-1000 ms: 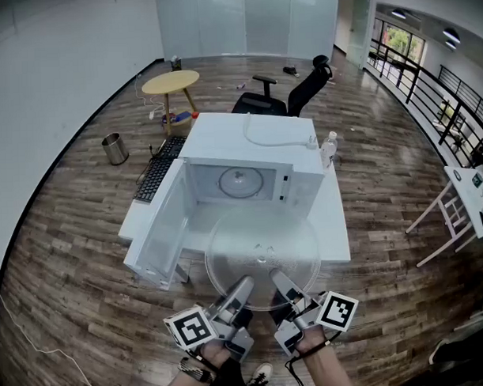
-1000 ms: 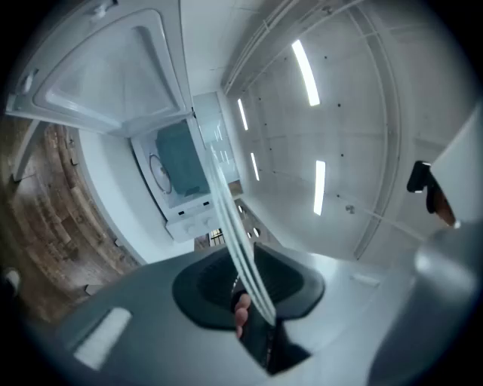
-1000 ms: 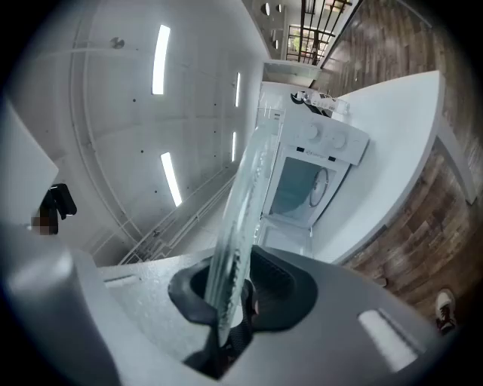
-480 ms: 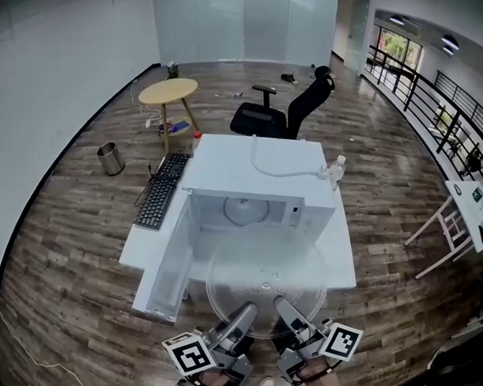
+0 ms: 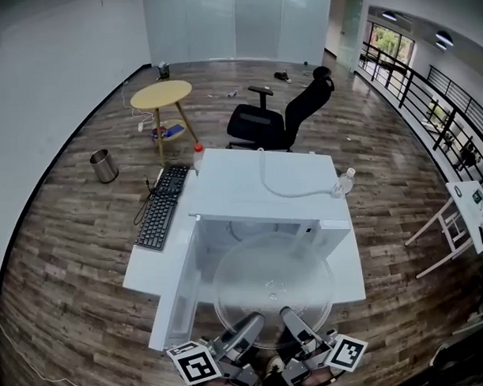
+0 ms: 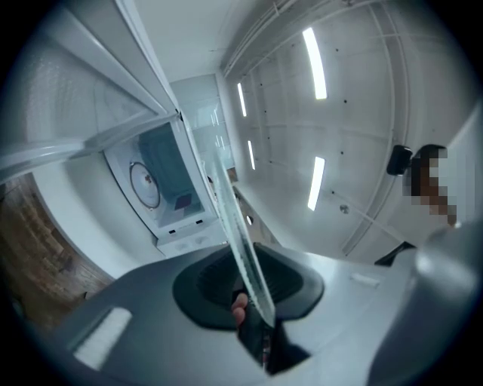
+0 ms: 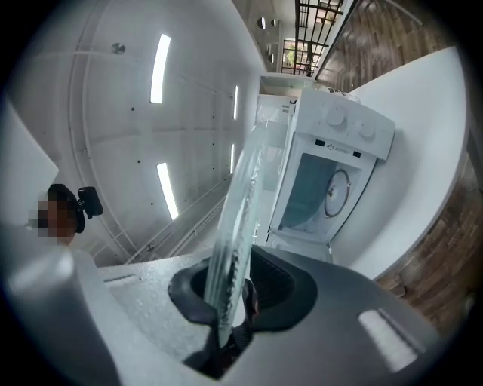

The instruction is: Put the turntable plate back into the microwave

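Where the plate sits: plate [image 5: 272, 286], clear glass, lower centre of the head view, lying flat, just before the open mouth of the microwave [image 5: 233, 181], borne by both grippers.
Left gripper [image 5: 245, 329]: bottom centre; jaws drawn narrow and clamped on the plate's near rim, the glass edge pinched between the pads.
Right gripper [image 5: 293, 322]: just beside the left; jaws likewise clamped on the near rim.
Microwave: white, centre of frame, on the white table [image 5: 145, 267]; cavity faces the grippers.
Door [image 5: 178, 297]: swung open, left of the plate.
Keyboard [image 5: 160, 207]: black, on the table, left of the microwave.
Bottle [image 5: 345, 181]: clear, right of the microwave.
Chair [image 5: 282, 115]: black, upper centre, beyond the table.
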Demonstrator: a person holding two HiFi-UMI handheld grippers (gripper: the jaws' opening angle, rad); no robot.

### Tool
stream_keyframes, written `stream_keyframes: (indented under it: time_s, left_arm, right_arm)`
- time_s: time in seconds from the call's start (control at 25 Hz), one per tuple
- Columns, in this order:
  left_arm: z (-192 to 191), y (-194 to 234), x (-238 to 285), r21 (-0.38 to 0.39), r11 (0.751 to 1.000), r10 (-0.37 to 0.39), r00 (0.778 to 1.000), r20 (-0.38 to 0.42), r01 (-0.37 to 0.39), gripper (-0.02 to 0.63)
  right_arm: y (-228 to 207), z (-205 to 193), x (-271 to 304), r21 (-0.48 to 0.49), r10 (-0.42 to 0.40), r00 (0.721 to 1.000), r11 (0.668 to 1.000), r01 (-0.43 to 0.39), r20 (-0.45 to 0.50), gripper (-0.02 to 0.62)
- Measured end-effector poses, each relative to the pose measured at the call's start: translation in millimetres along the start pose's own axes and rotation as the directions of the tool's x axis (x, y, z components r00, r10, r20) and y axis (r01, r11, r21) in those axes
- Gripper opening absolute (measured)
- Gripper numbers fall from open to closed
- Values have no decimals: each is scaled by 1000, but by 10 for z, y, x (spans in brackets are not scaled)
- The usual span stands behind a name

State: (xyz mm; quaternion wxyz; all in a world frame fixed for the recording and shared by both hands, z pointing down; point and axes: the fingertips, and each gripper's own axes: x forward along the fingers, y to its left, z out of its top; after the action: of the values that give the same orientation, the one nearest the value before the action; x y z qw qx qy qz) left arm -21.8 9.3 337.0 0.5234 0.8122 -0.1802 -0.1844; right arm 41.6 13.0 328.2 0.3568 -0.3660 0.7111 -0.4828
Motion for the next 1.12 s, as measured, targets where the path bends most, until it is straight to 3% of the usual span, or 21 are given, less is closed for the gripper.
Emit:
stream_keyframes:
  time_s: [0.36, 0.88, 1.12]
  left_arm:
    - [157, 71, 153, 18, 1000, -2, 1000, 16, 2, 72]
    - [201, 133, 460, 42, 999, 25, 992, 121, -31, 75]
    - [245, 133, 584, 43, 998, 32, 993, 115, -37, 75]
  right_arm:
    - [-44, 150, 184, 10, 14, 1000, 1000, -14, -6, 43]
    - [-135, 490, 314, 19, 26, 993, 1000, -24, -118, 40]
    - [-160, 606, 358, 36, 26, 994, 999, -22, -110, 38]
